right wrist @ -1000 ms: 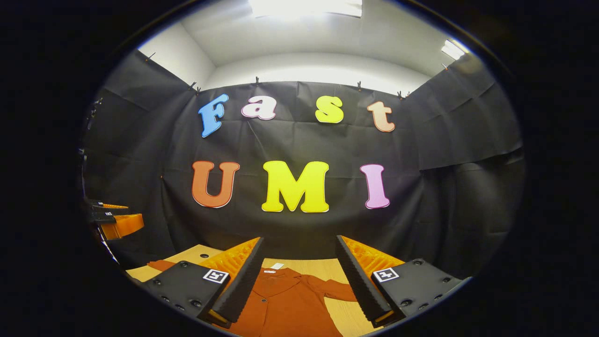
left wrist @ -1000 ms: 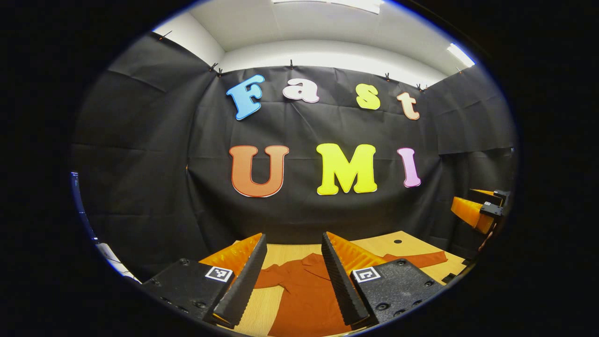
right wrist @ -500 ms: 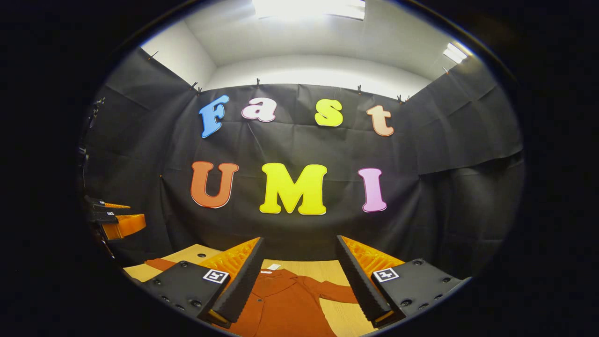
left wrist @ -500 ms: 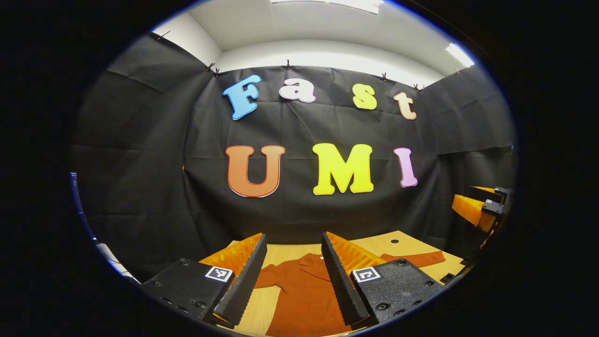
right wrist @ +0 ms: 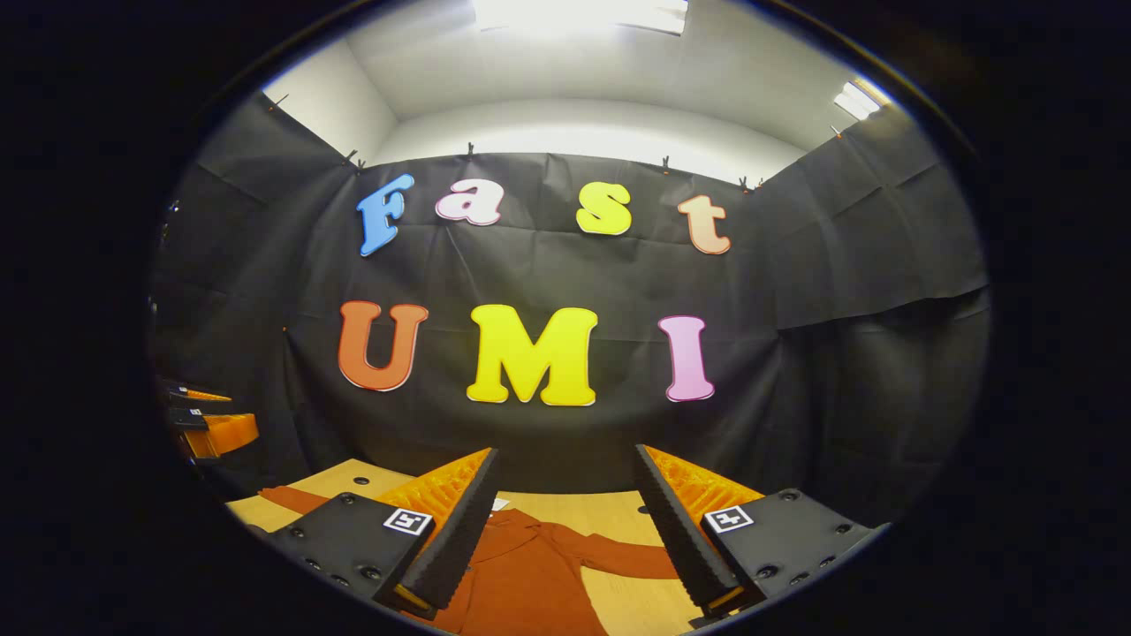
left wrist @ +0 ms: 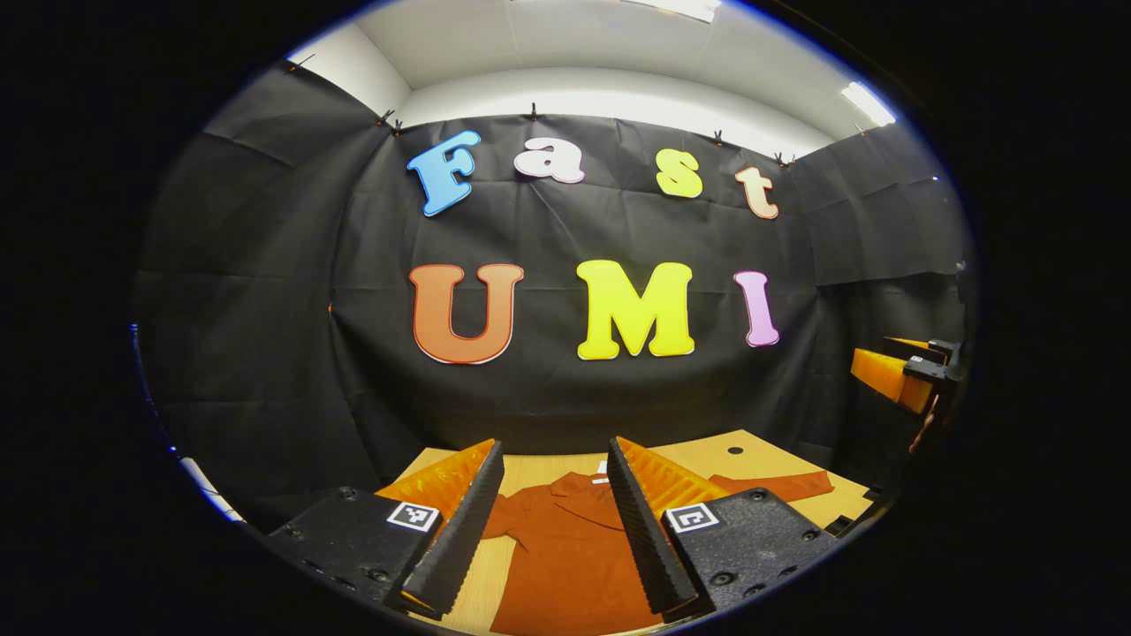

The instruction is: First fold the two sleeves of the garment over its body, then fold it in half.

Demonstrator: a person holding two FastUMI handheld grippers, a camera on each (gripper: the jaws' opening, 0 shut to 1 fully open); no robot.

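Note:
A rust-orange collared shirt (left wrist: 565, 548) lies flat on the wooden table (left wrist: 707, 459), collar toward the back wall, with one sleeve (left wrist: 778, 486) stretched out to the right. In the right gripper view the same shirt (right wrist: 521, 574) shows a sleeve (right wrist: 632, 561) reaching right. My left gripper (left wrist: 552, 521) hangs open above the shirt's body, holding nothing. My right gripper (right wrist: 565, 530) is open too, above the collar area, with nothing between its fingers. The right gripper (left wrist: 906, 375) also appears at the far right of the left gripper view, and the left gripper (right wrist: 208, 420) at the far left of the right gripper view.
The table (right wrist: 565, 508) ends at the black cloth wall behind it. A small round hole (left wrist: 735, 450) marks the tabletop near the back right. A white tag (right wrist: 500, 504) sits at the shirt's collar.
Both grippers have tilted slightly, so the wall shifted left and the shirt sits a little farther into view. Neither gripper has touched the shirt; both stay open.

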